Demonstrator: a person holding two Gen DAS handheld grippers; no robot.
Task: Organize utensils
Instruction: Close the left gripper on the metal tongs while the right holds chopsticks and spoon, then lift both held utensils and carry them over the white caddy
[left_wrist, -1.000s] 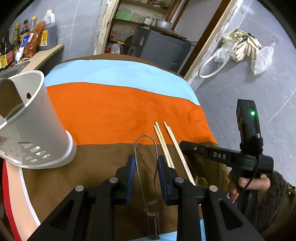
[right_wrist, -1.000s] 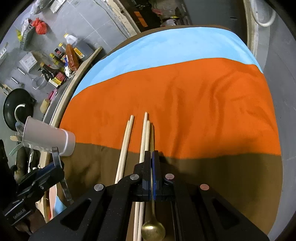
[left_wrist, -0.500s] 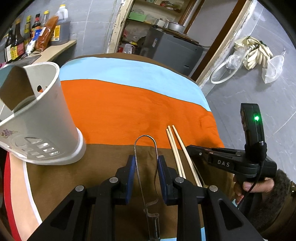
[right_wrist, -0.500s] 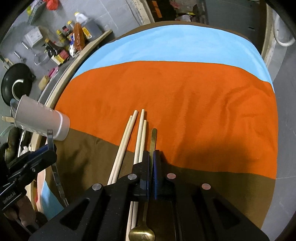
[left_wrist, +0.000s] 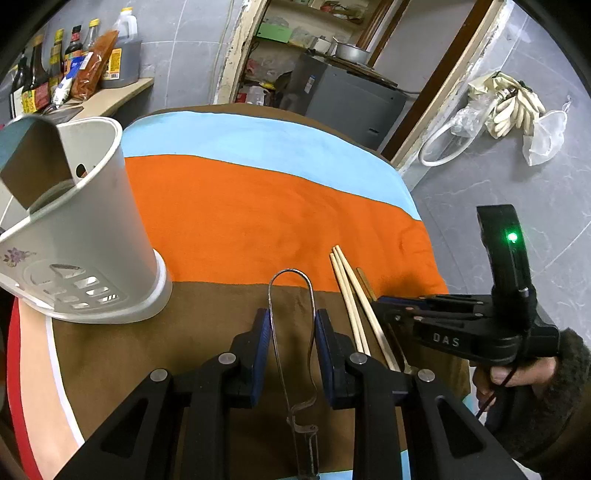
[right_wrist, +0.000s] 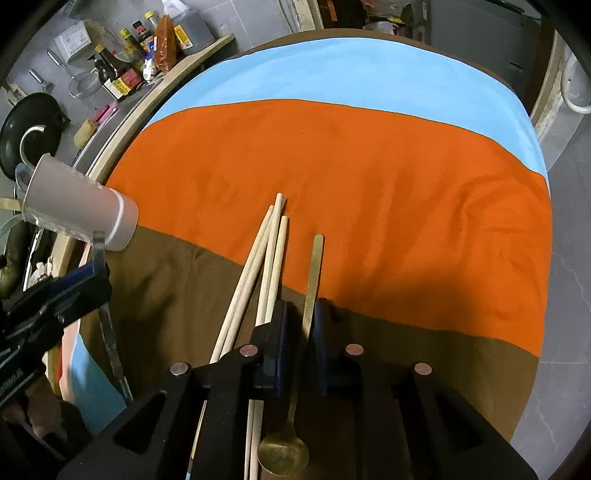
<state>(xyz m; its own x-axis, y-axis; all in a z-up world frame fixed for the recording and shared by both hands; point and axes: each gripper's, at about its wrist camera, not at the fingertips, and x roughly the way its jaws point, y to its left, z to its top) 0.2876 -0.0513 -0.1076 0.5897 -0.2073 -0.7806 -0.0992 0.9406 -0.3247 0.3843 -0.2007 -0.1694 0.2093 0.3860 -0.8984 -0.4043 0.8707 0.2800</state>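
In the left wrist view my left gripper (left_wrist: 291, 325) is shut on a pair of thin metal tongs (left_wrist: 291, 284), their loop pointing away over the brown stripe. A white plastic utensil holder (left_wrist: 92, 236) stands upright to its left. In the right wrist view my right gripper (right_wrist: 301, 314) points down at the cloth. Its jaws are opening, and the handle of a brass spoon (right_wrist: 314, 266) lies loose between them on the cloth. Several wooden chopsticks (right_wrist: 266, 251) lie just left of the spoon. From the left wrist, the right gripper (left_wrist: 380, 299) sits beside the chopsticks (left_wrist: 351, 291).
The round table wears a striped cloth (right_wrist: 369, 166) of blue, orange and brown; its edge drops off at the right. A shelf with sauce bottles (left_wrist: 74, 70) runs behind the holder (right_wrist: 77, 203). A grey cabinet (left_wrist: 351, 99) stands beyond the table. A hand (left_wrist: 517, 373) grips the right tool.
The right gripper's jaws, shut on the spoon handle a second ago, have parted, and the gripper has rolled a little. The left gripper keeps its grip on the tongs.
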